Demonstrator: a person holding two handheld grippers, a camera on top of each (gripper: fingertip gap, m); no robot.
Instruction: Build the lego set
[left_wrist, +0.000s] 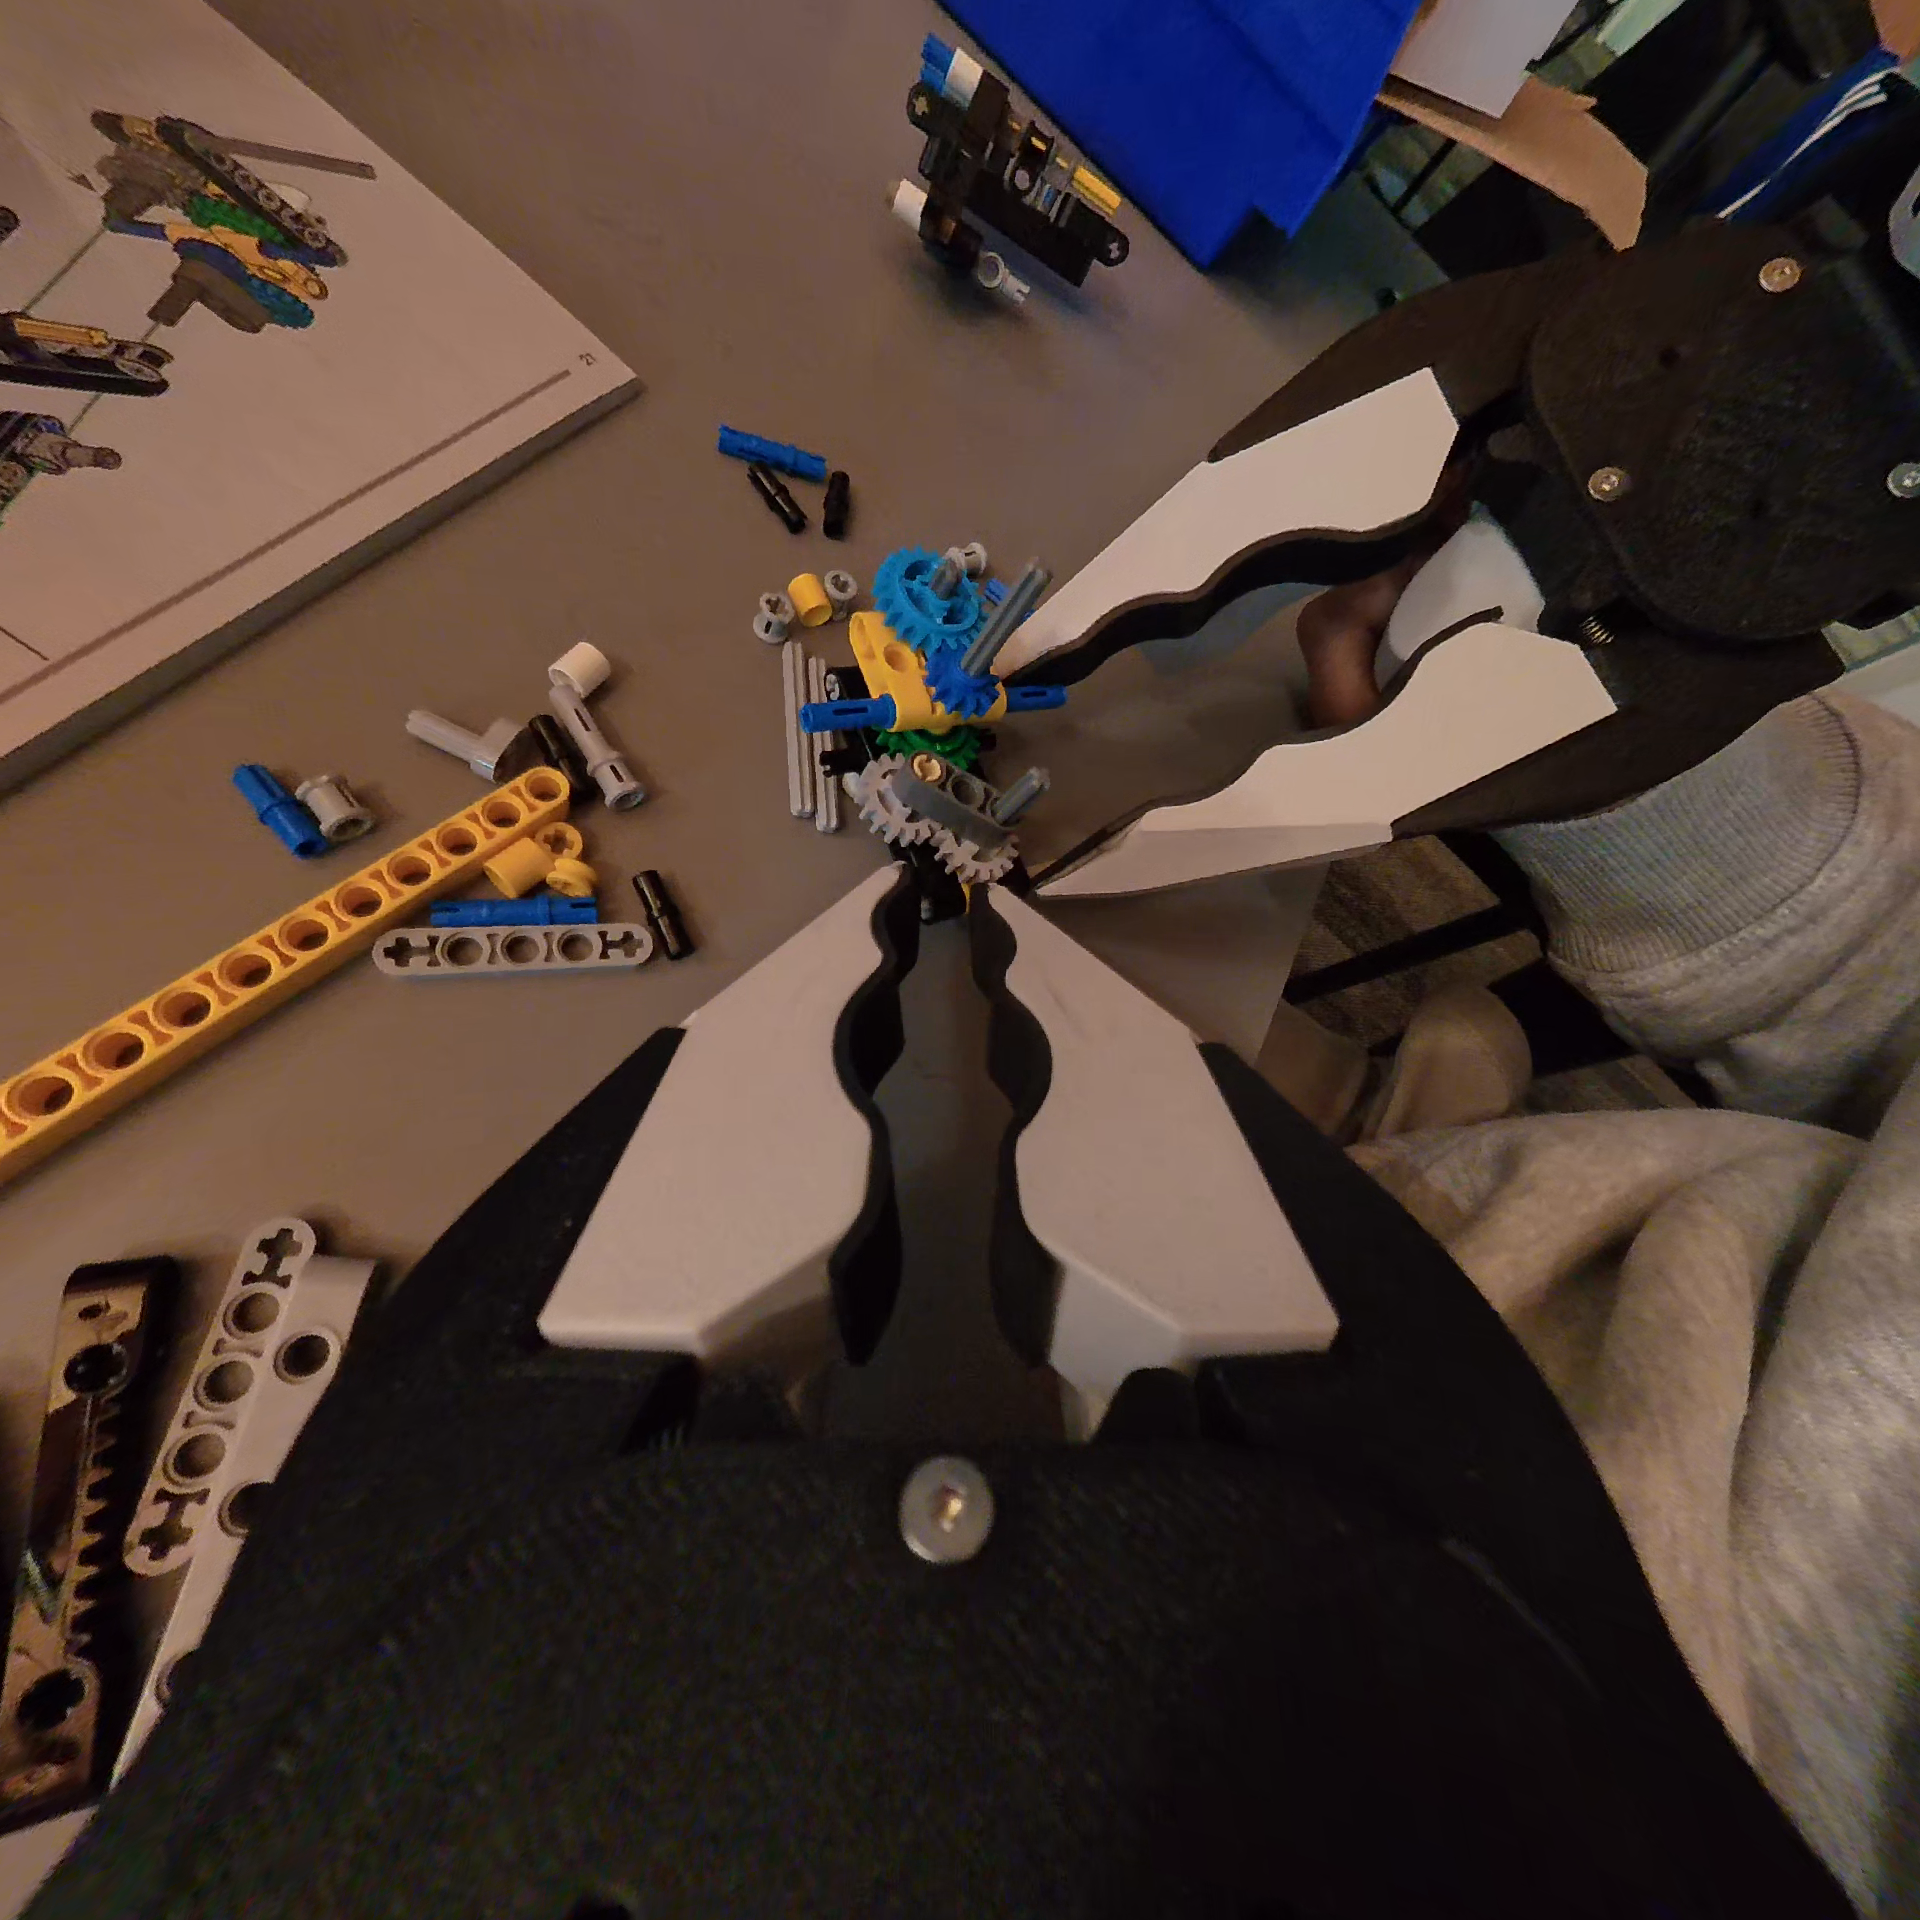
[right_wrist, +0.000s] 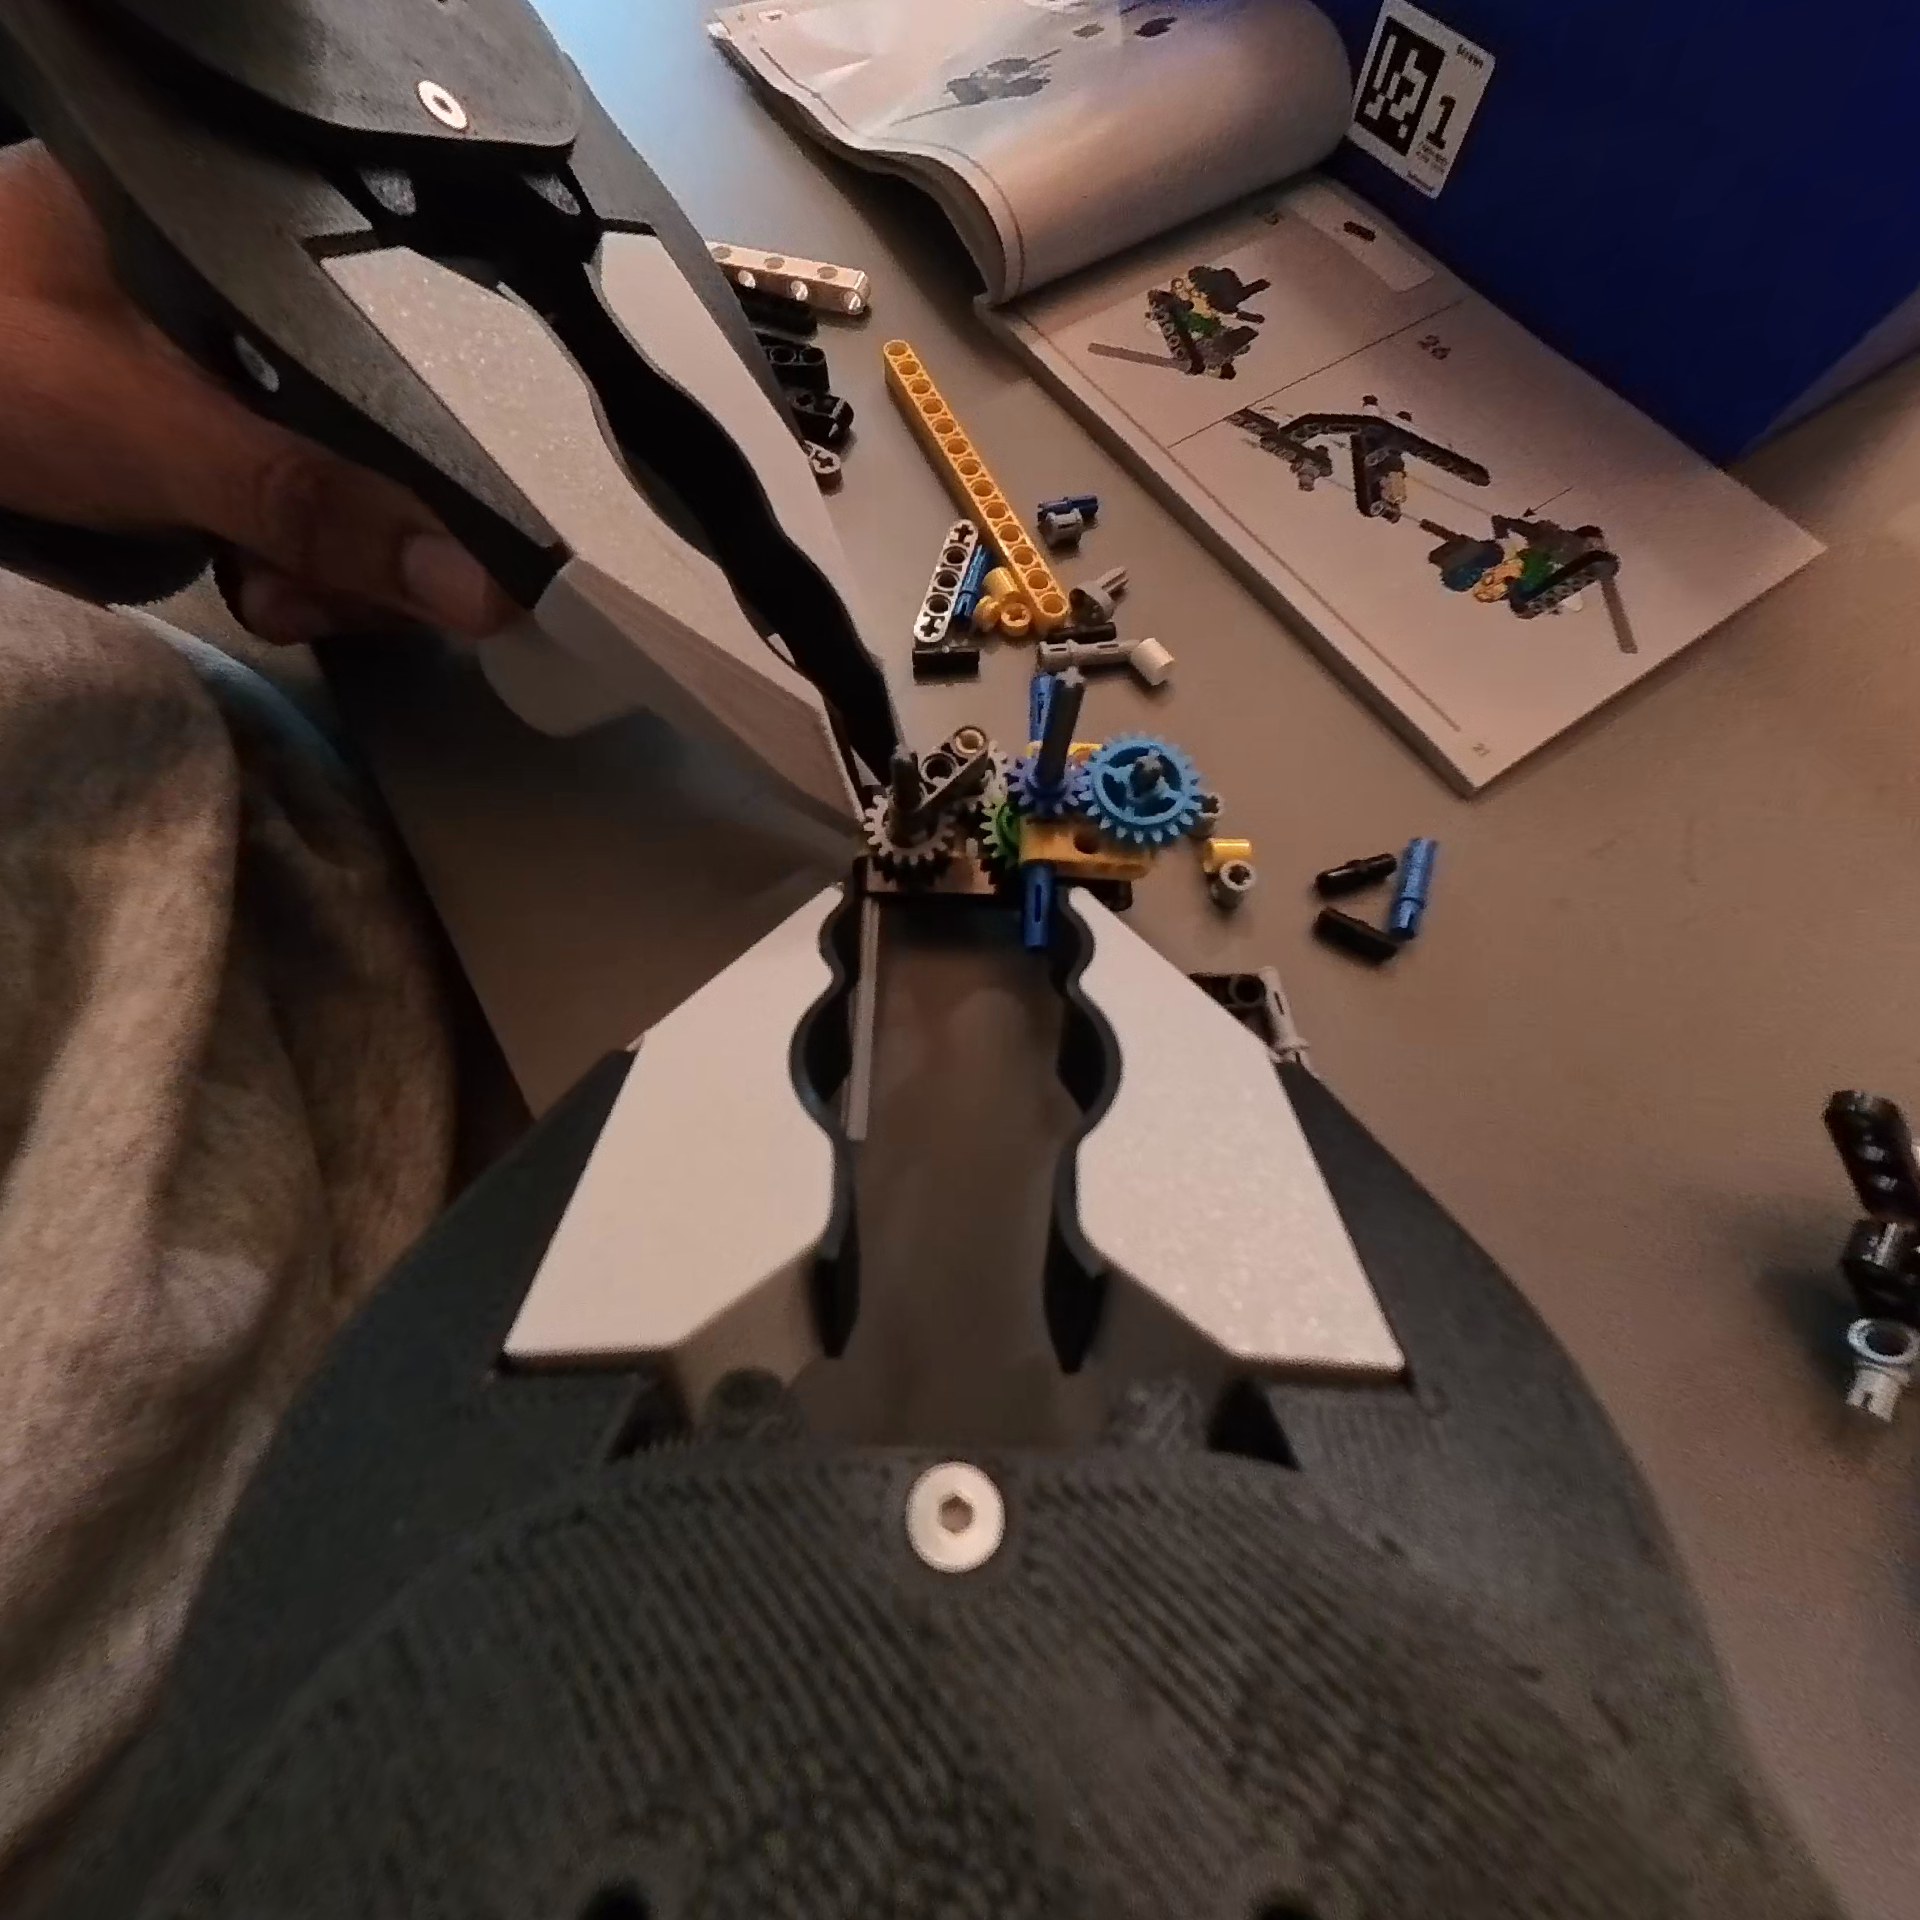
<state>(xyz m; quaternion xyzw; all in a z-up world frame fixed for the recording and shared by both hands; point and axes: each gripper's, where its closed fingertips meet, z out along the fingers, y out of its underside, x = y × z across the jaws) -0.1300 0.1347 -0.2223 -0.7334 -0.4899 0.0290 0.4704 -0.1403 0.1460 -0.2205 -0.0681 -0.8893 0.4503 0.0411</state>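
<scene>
A small gear assembly (left_wrist: 925, 707) with blue, green and grey gears, a yellow block and blue axles is held just above the grey table. It also shows in the right wrist view (right_wrist: 1039, 821). My left gripper (left_wrist: 948, 883) is shut on its black base from below. My right gripper (right_wrist: 964, 899) comes in from the side. Its jaws stand partly closed with the assembly between them, one tip at the grey-gear end and the other by the blue axle. In the left wrist view the right gripper (left_wrist: 1016, 777) spans the assembly.
The open instruction booklet (left_wrist: 260, 364) lies far left. A long yellow beam (left_wrist: 281, 956), loose pins, axles and connectors are scattered near it. A black sub-assembly (left_wrist: 1008, 187) sits by a blue box (left_wrist: 1195, 104). Grey and black beams (left_wrist: 229, 1403) lie near left. The table edge and a person's grey clothing are at right. My two grippers' fingertips are within a few centimetres of each other.
</scene>
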